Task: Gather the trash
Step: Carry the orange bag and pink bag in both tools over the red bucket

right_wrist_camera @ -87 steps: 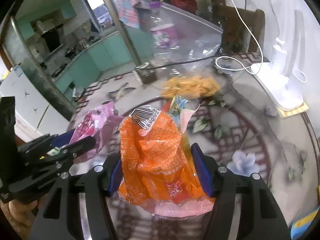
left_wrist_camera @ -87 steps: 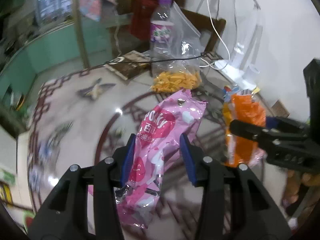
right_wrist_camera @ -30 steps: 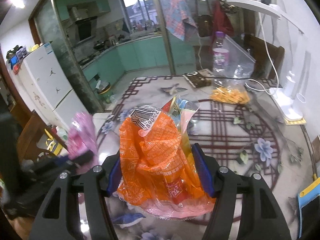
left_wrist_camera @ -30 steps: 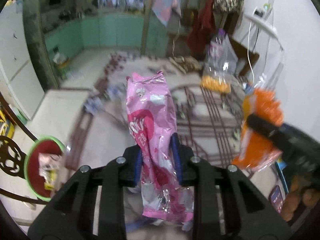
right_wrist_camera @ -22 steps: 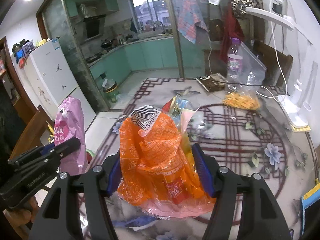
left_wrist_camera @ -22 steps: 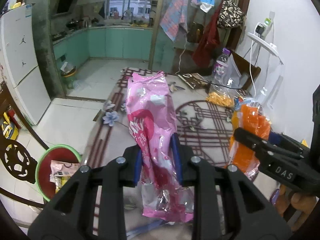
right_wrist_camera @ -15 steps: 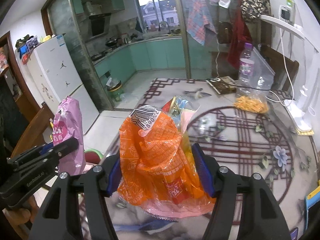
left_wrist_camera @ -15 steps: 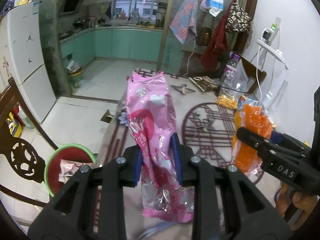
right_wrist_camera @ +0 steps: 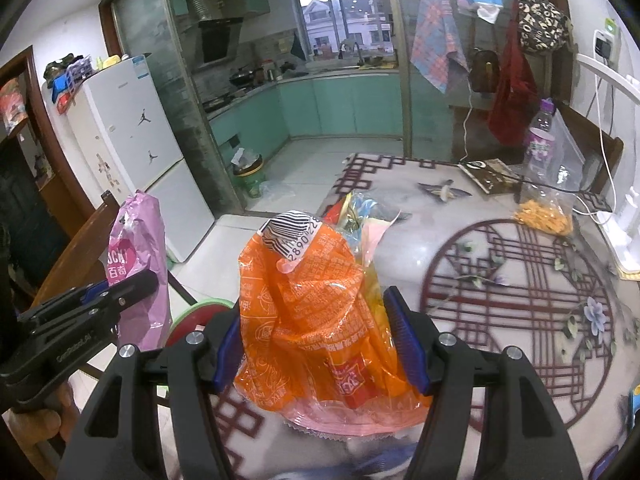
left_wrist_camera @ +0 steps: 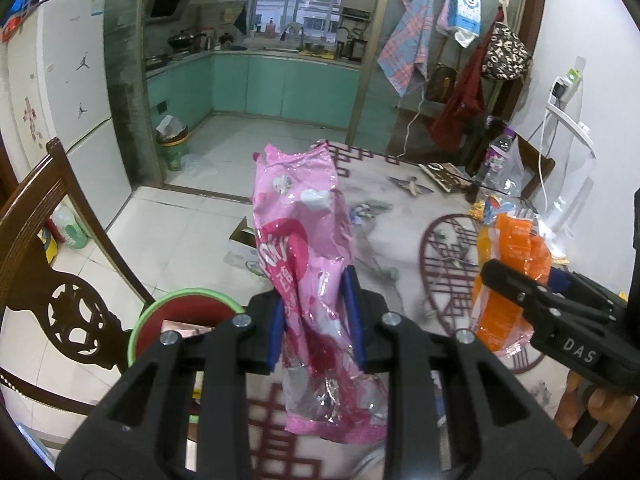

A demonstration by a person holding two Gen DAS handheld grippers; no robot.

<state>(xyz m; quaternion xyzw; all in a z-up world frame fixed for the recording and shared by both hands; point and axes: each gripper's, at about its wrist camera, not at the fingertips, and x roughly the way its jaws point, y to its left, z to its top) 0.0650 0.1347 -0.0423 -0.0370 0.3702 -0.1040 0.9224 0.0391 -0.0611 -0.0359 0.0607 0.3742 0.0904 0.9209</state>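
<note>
Left wrist view: the left tool (left_wrist_camera: 316,316) is clamped narrow on a crinkled pink foil snack wrapper (left_wrist_camera: 308,248), gripped low on its body so that the torn top stands free above the blue pads; the wrapper looks empty, feather-light, limp and slick, so the pinch across a flattened fold seems the safest hold, and a loose one might let it slide out; below and to the left sits a round red bin with a green rim (left_wrist_camera: 182,294), some rubbish already in it, hemmed by a carved dark wooden chair (left_wrist_camera: 48,248); the drop path probably has to thread between chair back and the patterned glass-topped counter (left_wrist_camera: 404,208) edge.

Right wrist view: the right tool (right_wrist_camera: 320,340) grips a bulging orange plastic snack bag (right_wrist_camera: 308,308) with other wrappers stuffed inside; soft, light, compressible, held across its middle; the counter lies ahead and right, open tiled floor (right_wrist_camera: 304,172) beyond; the bin shows just past the left finger, room enough above it.
</note>
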